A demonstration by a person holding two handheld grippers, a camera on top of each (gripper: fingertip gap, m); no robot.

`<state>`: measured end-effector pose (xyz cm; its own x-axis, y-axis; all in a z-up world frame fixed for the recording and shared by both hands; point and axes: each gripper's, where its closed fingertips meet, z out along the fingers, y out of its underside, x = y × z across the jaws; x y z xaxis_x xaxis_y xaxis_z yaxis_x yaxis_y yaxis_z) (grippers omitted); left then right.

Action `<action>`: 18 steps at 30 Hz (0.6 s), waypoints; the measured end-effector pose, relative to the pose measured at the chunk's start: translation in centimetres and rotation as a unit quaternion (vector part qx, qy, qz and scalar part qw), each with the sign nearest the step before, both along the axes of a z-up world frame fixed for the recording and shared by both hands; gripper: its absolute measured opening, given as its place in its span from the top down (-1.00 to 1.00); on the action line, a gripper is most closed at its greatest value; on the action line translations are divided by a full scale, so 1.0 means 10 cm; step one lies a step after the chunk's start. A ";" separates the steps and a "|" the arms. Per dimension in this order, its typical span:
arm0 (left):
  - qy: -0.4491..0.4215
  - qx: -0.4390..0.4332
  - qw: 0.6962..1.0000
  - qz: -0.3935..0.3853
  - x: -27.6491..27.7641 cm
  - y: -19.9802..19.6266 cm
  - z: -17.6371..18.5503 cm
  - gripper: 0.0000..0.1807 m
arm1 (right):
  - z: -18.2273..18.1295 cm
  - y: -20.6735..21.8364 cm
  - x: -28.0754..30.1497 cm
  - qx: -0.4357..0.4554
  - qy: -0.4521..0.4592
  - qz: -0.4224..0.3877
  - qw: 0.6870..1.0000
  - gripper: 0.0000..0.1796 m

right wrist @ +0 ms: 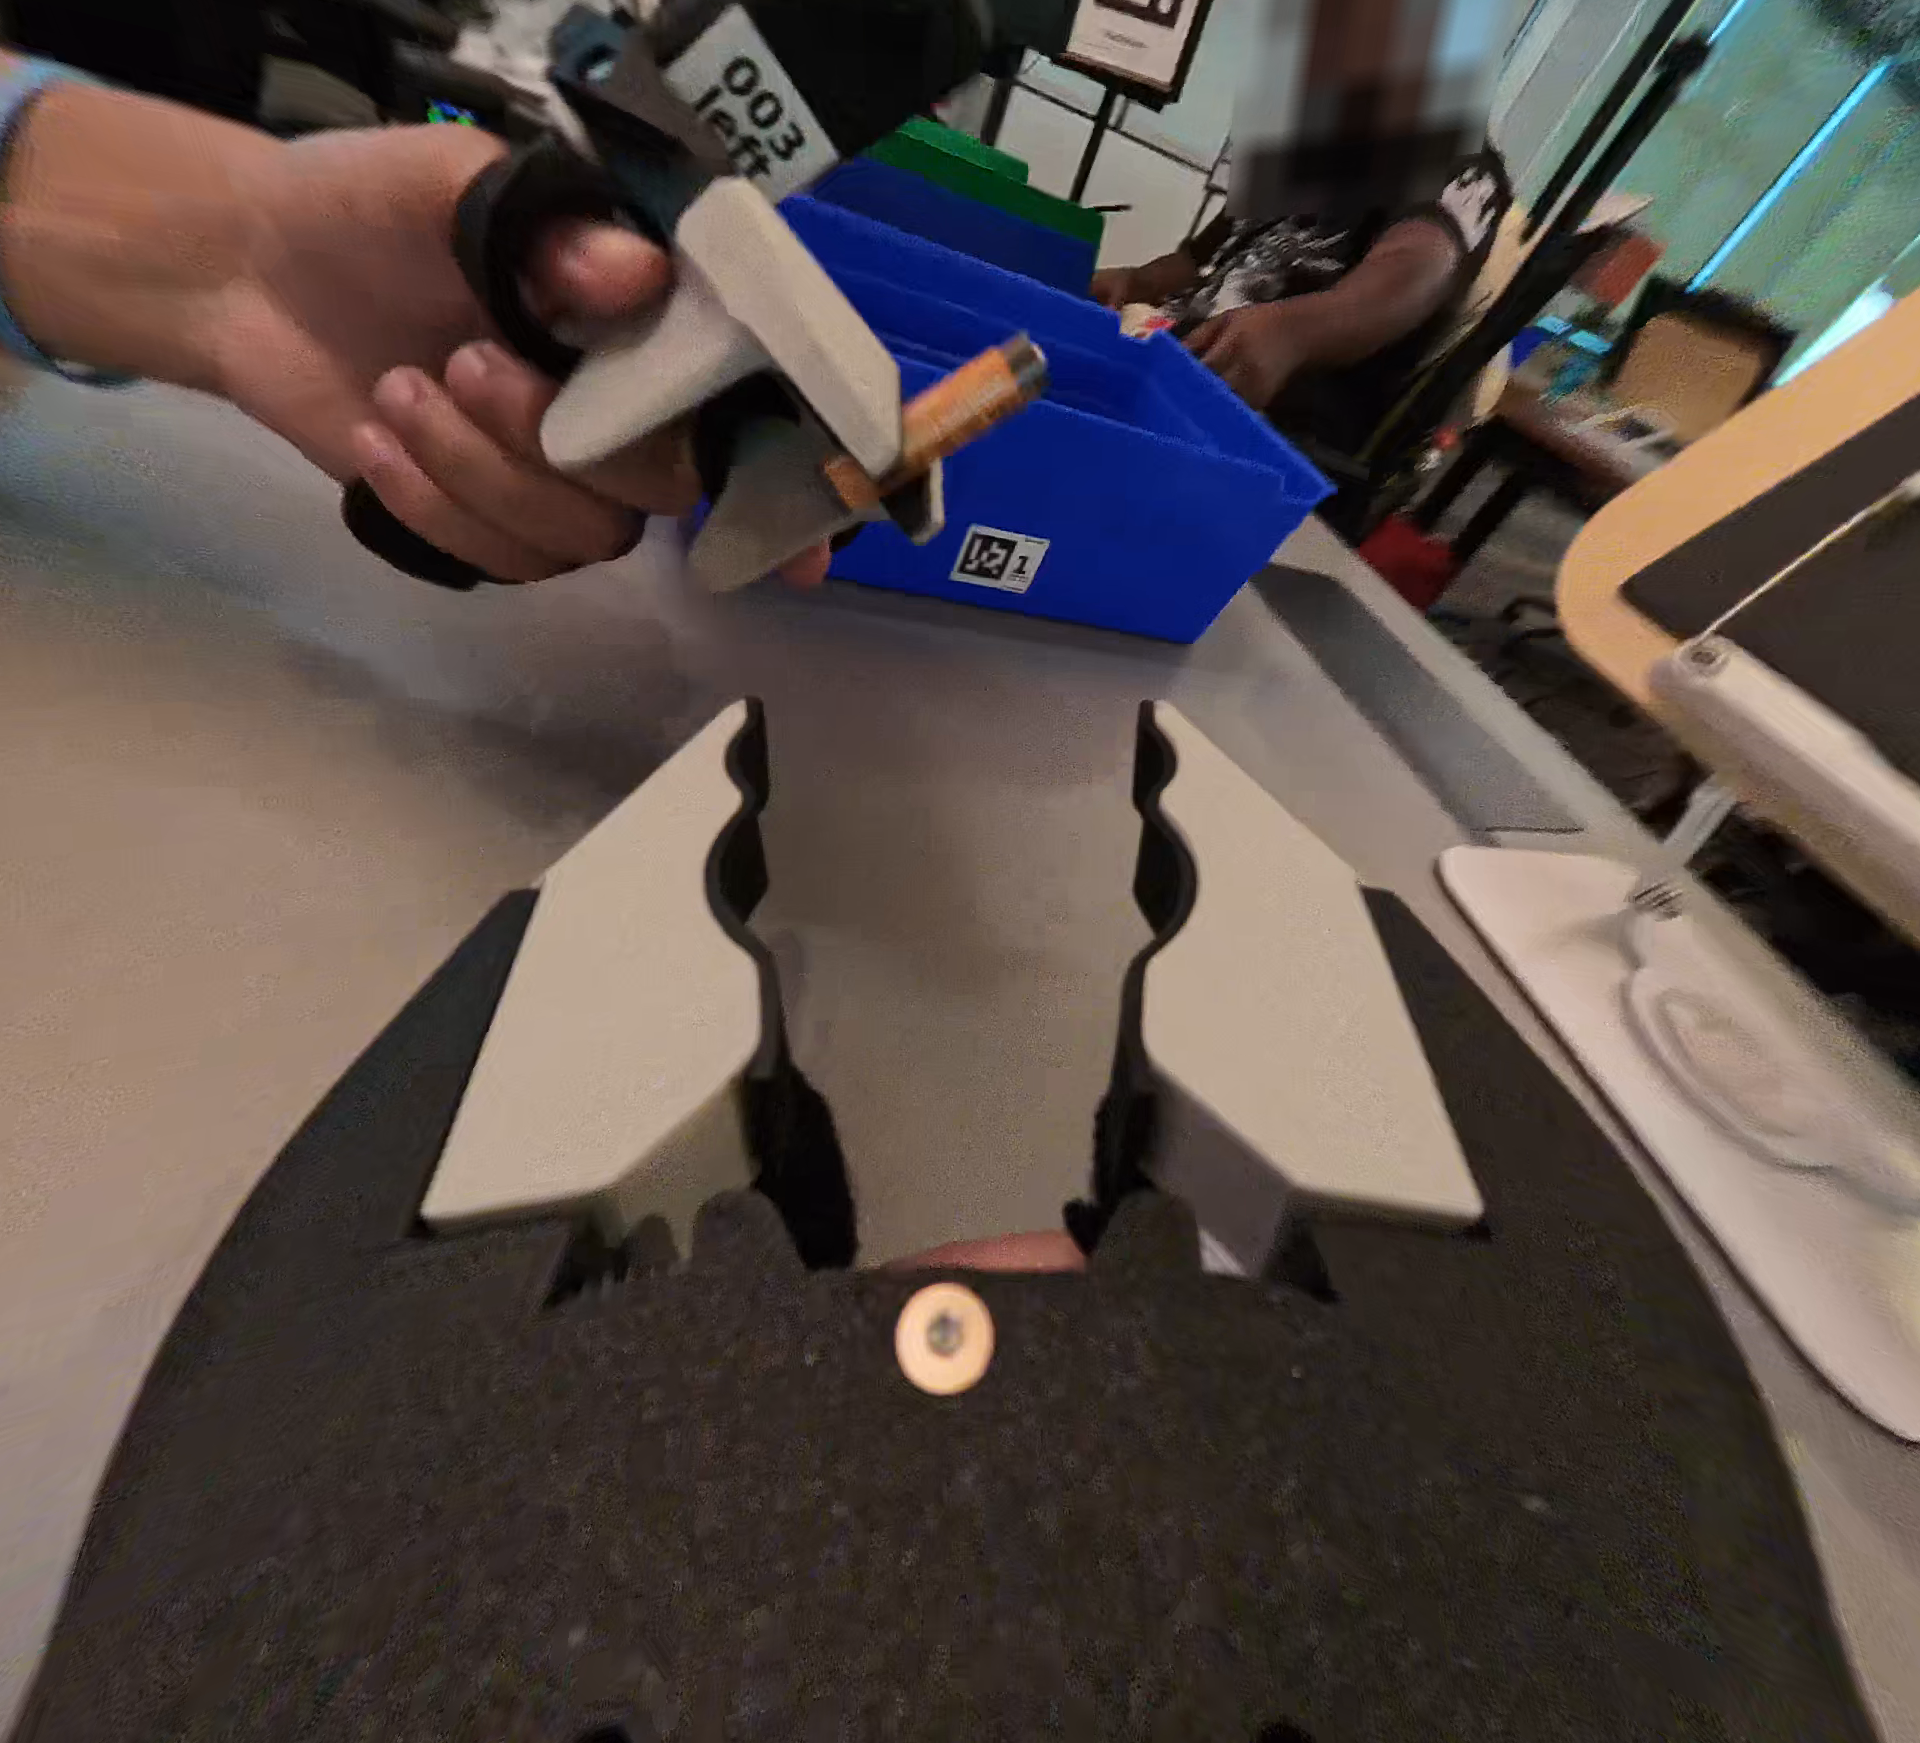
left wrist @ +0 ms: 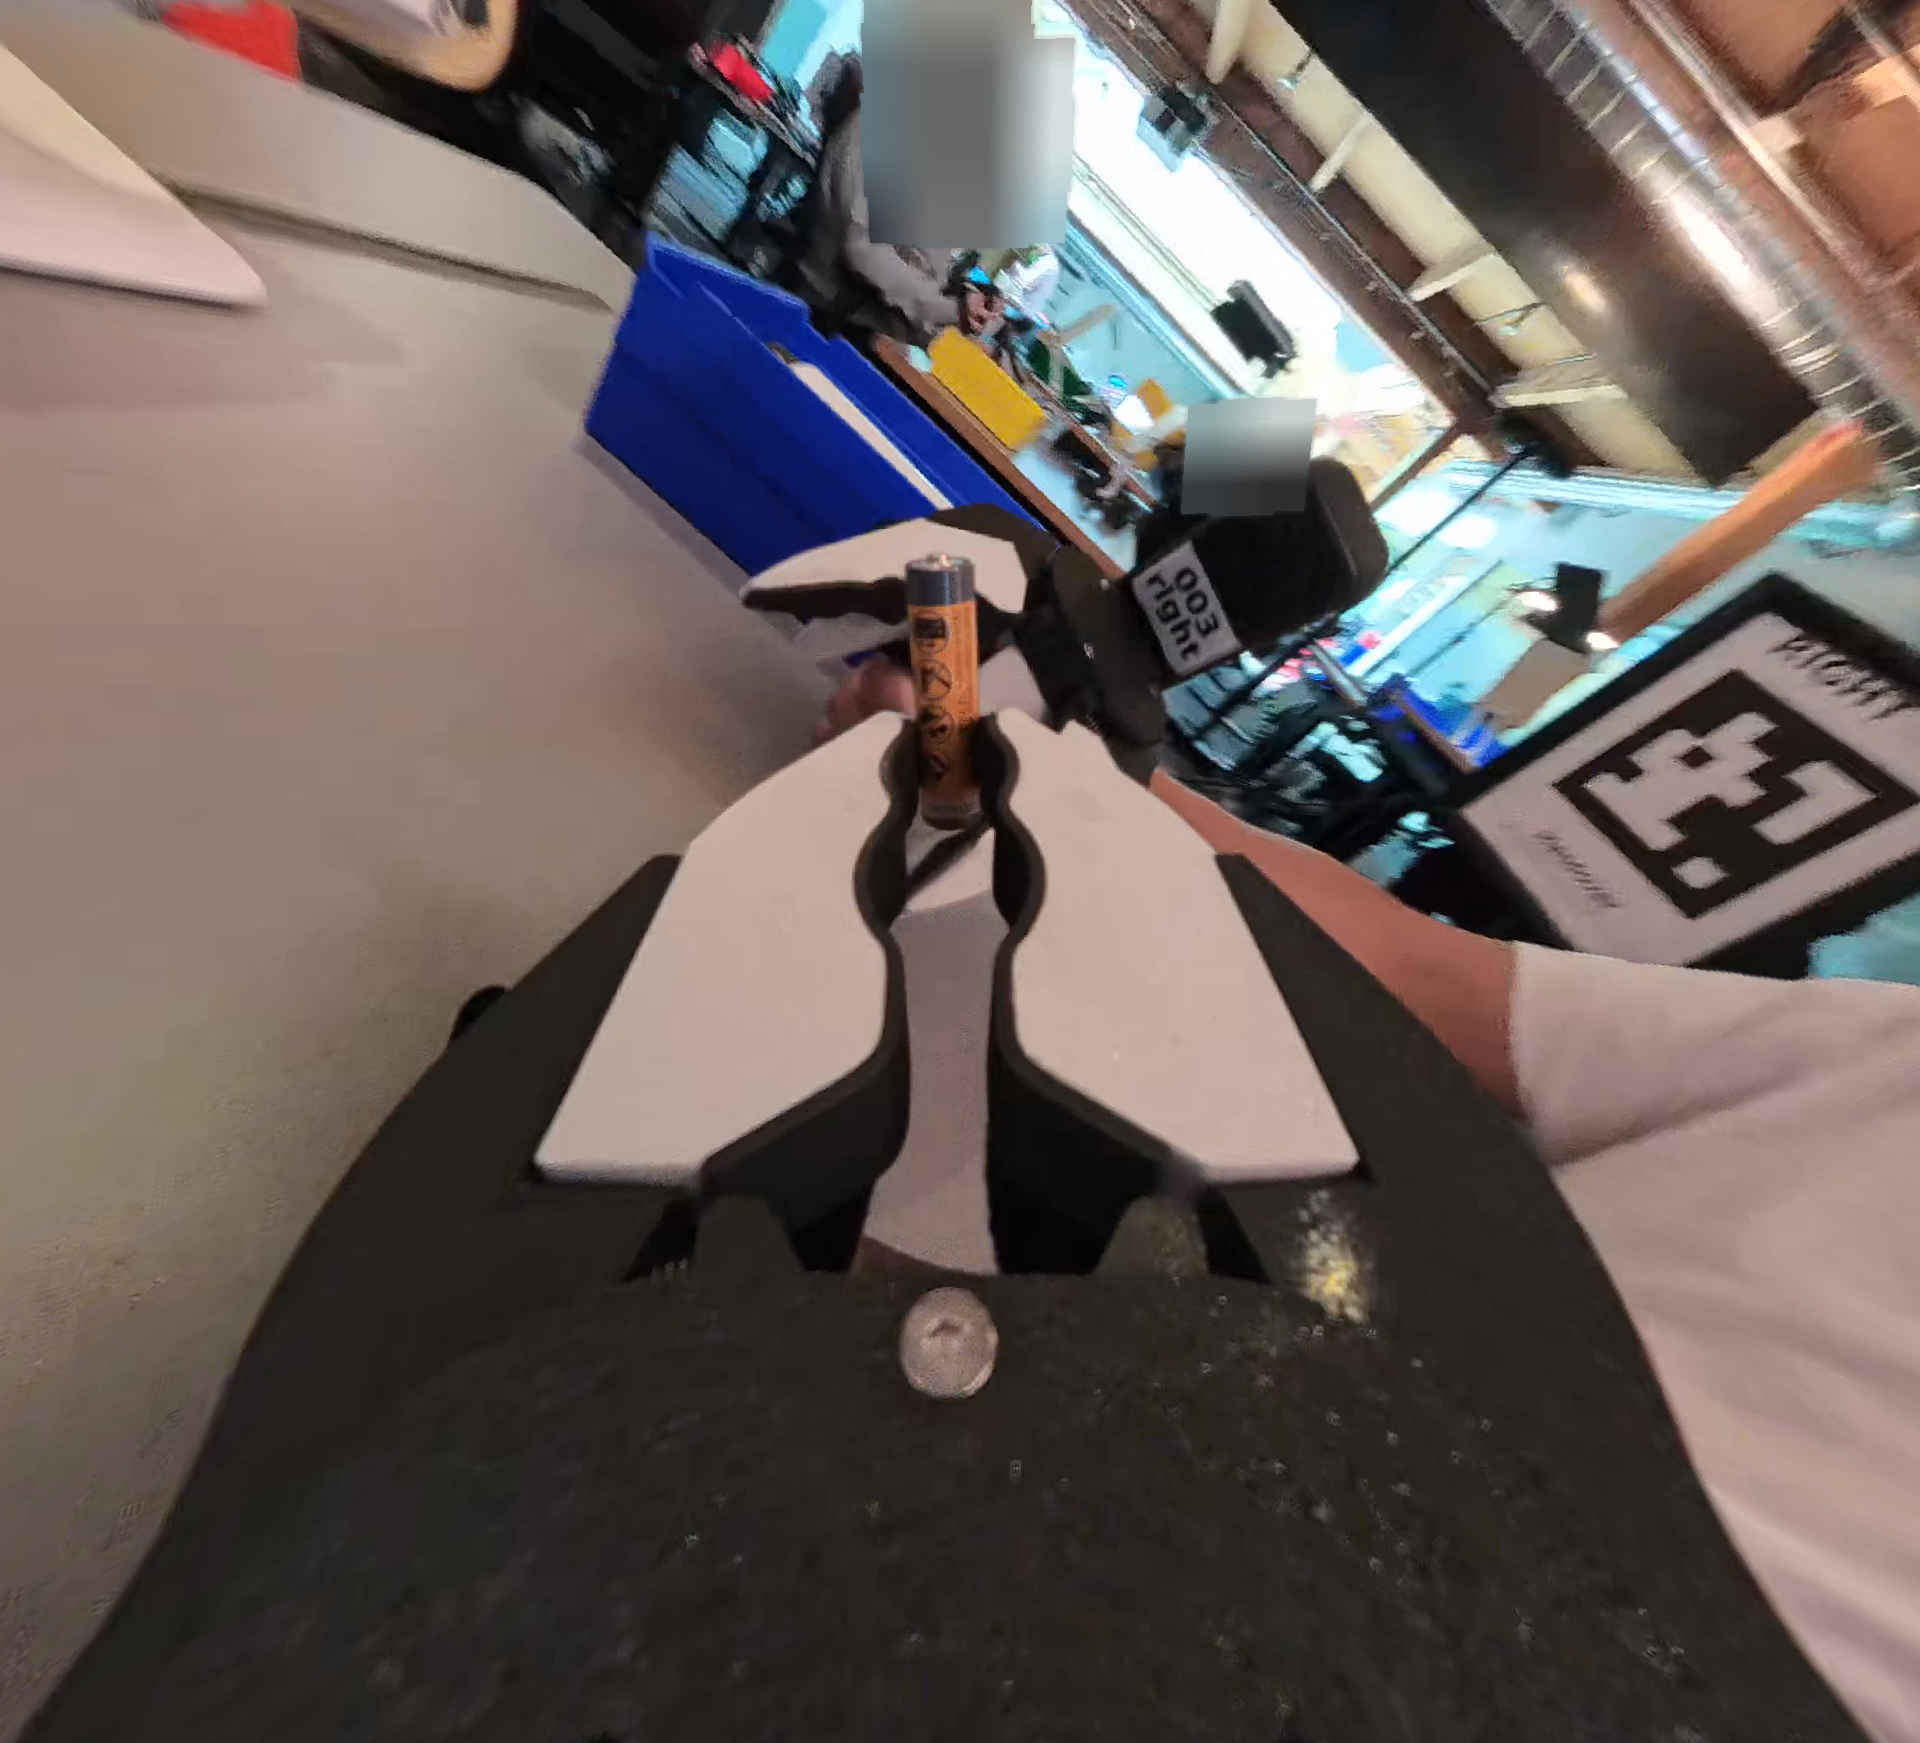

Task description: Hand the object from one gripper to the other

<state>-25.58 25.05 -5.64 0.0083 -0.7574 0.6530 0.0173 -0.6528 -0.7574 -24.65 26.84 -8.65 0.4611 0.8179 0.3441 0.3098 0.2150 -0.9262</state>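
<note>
Glossy battery [left wrist: 943,694], smooth plastic blue bin [right wrist: 1081,446], seemingly matt tabletop [right wrist: 260,810]

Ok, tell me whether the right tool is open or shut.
Open: the right tool shows a wide empty gap between its fingers; the battery sits in the left tool.

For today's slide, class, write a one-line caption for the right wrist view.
Open right gripper faces the left gripper, shut on an orange battery, above a grey table by a blue bin.

Orange-and-grey cylindrical battery [left wrist: 943,691] with black symbols; white plastic fingers [right wrist: 623,1018] with black wavy inner edges; solid blue plastic bins [right wrist: 1091,488]; black-and-white square-patterned marker board [left wrist: 1725,779]; grey tabletop [right wrist: 260,810].
</note>
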 end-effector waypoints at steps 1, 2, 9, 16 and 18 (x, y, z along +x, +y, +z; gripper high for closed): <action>0.005 -0.020 1.000 -0.017 0.01 -0.03 -0.04 0.89 | 0.01 -0.04 -0.06 0.018 -0.011 0.001 1.000 0.24; 0.010 -0.038 0.999 -0.036 0.02 -0.06 -0.08 0.89 | 0.04 -0.08 -0.11 0.035 -0.019 0.004 0.999 0.27; 0.000 -0.100 0.992 -0.079 0.10 -0.17 -0.14 0.89 | 0.27 -0.19 -0.20 0.104 -0.013 -0.003 0.995 0.31; -0.004 -0.114 0.988 -0.102 0.14 -0.27 -0.14 0.89 | 0.21 -0.17 -0.22 0.157 -0.057 -0.017 0.986 0.49; 0.005 -0.108 0.990 -0.092 0.15 -0.24 -0.17 0.89 | 0.18 -0.14 -0.21 0.172 -0.074 -0.027 0.982 0.49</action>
